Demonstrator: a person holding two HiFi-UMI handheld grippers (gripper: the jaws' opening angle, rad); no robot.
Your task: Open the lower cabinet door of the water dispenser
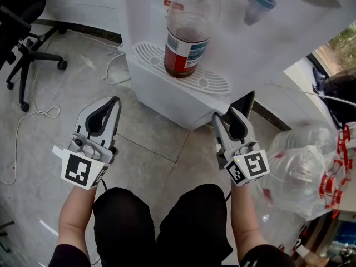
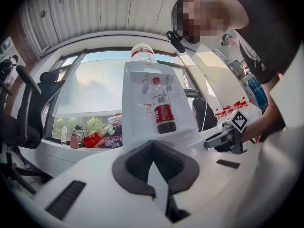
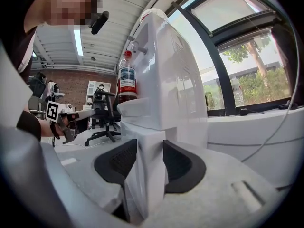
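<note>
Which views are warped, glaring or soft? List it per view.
Head view: sharp, even daylight, but the white plastic water dispenser is washed out near the top. Left gripper view: heavy fisheye bending, black corners, glare from the large glass window. Right gripper view: same bending; the white lower cabinet door, very close, looks soft.

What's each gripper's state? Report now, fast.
Left gripper: closed, empty.
Right gripper: closed on the edge of the lower cabinet door.
</note>
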